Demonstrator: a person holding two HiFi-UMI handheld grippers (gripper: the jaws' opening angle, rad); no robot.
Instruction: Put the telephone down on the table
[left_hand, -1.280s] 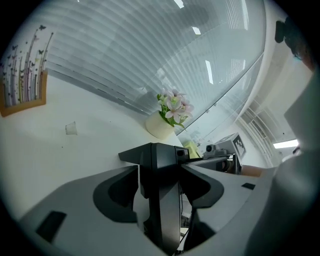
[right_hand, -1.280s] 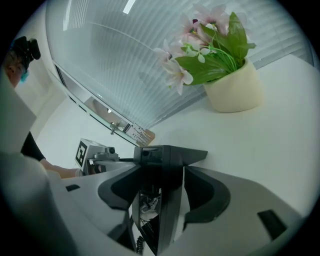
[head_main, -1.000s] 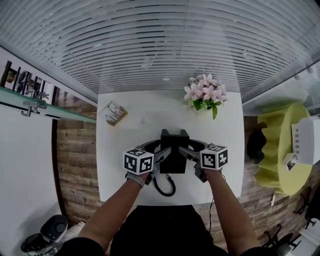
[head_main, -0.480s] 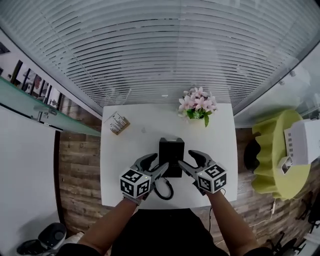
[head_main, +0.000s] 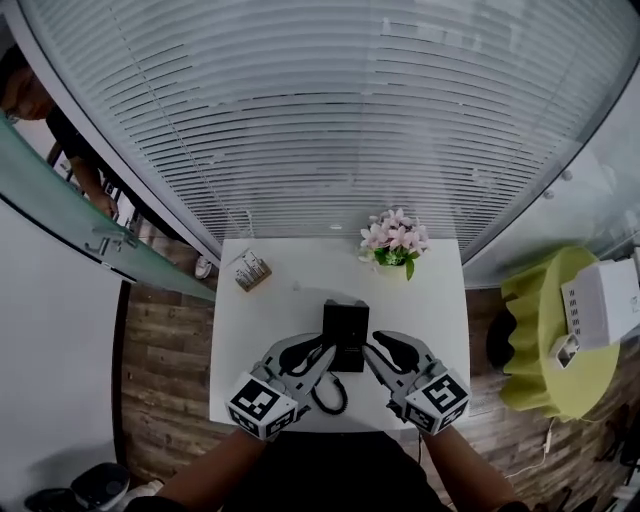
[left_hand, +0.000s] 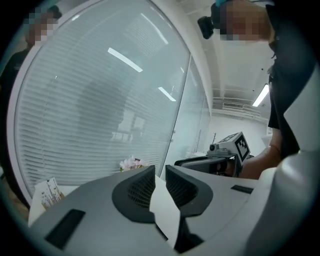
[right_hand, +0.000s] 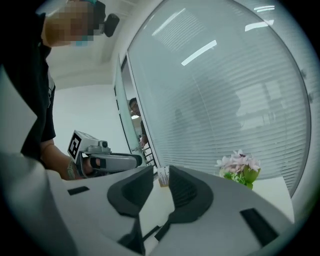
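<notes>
The black telephone (head_main: 345, 335) stands on the white table (head_main: 430, 300), its coiled cord (head_main: 330, 392) trailing toward the near edge. Both grippers hover above the table on either side of the phone, touching nothing. My left gripper (head_main: 305, 354) sits at the phone's lower left, my right gripper (head_main: 386, 352) at its lower right. Each has just been closing its jaws, with a narrow gap left and nothing between them. The left gripper (left_hand: 160, 171) and the right gripper (right_hand: 161, 172) point nearly level in their own views, and the phone is hidden there.
A pot of pink flowers (head_main: 395, 240) stands at the table's far right and a small card box (head_main: 250, 270) at its far left. A glass wall with blinds rises behind. A yellow-green round seat (head_main: 555, 335) holding a white box is at the right.
Both grippers have lifted away from the telephone's sides and their jaws have narrowed. The telephone stays on the table, which now looks smaller and farther below.
</notes>
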